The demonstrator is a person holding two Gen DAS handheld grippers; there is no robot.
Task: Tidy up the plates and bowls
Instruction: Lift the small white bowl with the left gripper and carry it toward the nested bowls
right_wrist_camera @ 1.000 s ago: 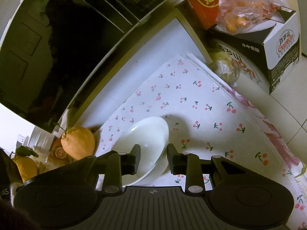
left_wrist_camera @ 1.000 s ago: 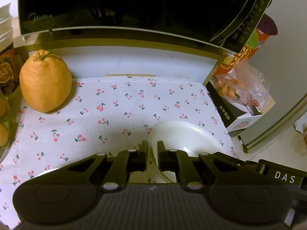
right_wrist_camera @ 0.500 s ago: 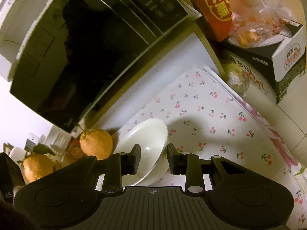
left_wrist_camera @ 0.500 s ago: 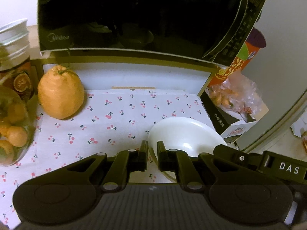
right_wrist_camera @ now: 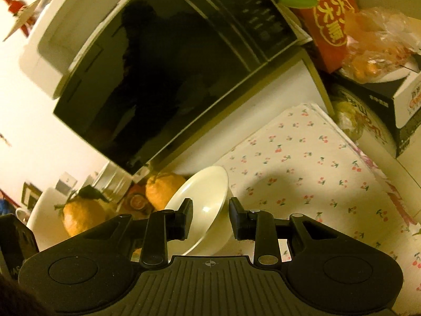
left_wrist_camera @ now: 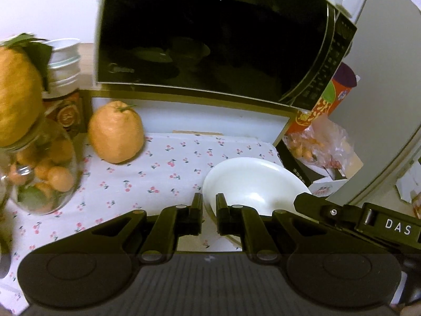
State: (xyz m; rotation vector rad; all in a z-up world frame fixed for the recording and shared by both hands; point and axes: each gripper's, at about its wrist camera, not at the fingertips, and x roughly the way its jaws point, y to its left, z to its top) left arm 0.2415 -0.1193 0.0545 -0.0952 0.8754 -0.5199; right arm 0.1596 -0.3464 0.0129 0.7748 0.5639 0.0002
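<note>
Your left tool [left_wrist_camera: 209, 212] is pinching the near rim of a white bowl [left_wrist_camera: 252, 181], one finger inside the rim and one outside, pressed together on it. The bowl tilts above the cherry-print cloth [left_wrist_camera: 163, 173] that covers the counter, at about 1 o'clock from the left tool's tips. In the right wrist view, the same bowl [right_wrist_camera: 200, 205] sits between the fingers of your right tool [right_wrist_camera: 210, 218], its rim running up toward 12 o'clock; the left finger [right_wrist_camera: 184, 218] overlaps the bowl's inside and the right finger stands at its outer wall, though whether the pads press on it cannot be told. A large orange citrus fruit [left_wrist_camera: 115, 131] rests on the cloth at 10 o'clock from the bowl. A black microwave [left_wrist_camera: 210, 34] fills 12 o'clock. A glass jar of small oranges [left_wrist_camera: 39, 173] stands at 9 o'clock.
</note>
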